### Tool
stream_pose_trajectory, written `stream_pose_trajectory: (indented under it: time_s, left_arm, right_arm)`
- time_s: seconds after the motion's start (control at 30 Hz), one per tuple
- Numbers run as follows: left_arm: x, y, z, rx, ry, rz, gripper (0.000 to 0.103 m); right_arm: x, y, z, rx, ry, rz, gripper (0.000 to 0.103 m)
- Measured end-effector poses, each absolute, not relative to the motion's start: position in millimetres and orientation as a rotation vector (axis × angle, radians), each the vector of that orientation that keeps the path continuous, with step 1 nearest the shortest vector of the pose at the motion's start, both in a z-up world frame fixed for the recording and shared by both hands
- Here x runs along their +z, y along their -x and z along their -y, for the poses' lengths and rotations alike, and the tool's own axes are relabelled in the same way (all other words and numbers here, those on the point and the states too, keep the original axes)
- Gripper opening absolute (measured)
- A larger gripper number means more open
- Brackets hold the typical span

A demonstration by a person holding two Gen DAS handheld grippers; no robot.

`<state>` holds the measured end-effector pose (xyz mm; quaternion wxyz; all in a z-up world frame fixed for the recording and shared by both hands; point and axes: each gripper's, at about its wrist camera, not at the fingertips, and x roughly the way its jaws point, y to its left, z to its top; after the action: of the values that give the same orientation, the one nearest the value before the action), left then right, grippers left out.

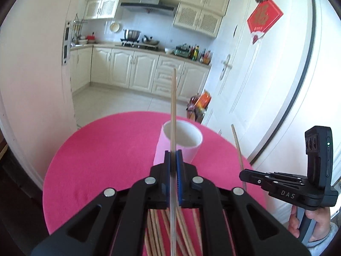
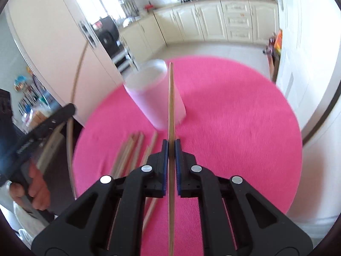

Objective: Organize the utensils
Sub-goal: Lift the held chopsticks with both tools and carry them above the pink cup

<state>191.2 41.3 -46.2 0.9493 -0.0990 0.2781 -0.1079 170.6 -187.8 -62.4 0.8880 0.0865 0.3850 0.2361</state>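
Each hand-held gripper, left and right, clamps one chopstick above the pink tabletop, near the cup.

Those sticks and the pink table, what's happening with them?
A person is tidying chopsticks. The left gripper has its jaws shut on one chopstick, and the right gripper is shut on another chopstick. A white cup stands on the pink table, with nothing in it yet. More chopsticks lie on the table.

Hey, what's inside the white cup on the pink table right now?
The cup looks empty: the left wrist view shows bare white inner wall. Its bottom is hidden by the rim and by the chopstick held in the left claw.
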Motion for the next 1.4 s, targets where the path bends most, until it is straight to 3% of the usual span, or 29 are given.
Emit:
stream_pose_trajectory:
  time_s: [0.37,0.6,0.8,1.2,1.27,1.3,1.4]
  left_arm:
    - [6,-206,2,-0.206,0.218,-0.134,0.006]
    - [14,-246,12,-0.146,0.226,-0.004,0.006]
    - [4,-274,12,-0.123,0.232,-0.005,0.006]
    - [-33,-284,2,-0.129,0.198,-0.11,0.007]
    - [-34,-282,1,-0.129,0.188,-0.119,0.018]
    - [-34,-282,1,-0.126,0.183,-0.122,0.029]
    - [-32,-277,0,-0.127,0.17,-0.12,0.031]
  right_arm:
    - [19,-189,177,0.472,-0.225,-0.285,0.006]
    - [22,-213,169,0.434,-0.254,-0.076,0.006]
    - [5,-228,163,0.421,-0.29,-0.003,0.006]
    - [-22,-243,150,0.451,-0.285,-0.065,0.007]
    - [-23,-243,150,0.45,-0.284,-0.071,0.007]
    - [-23,-242,150,0.449,-0.287,-0.074,0.007]
    - [-22,-240,150,0.446,-0.284,-0.077,0.007]
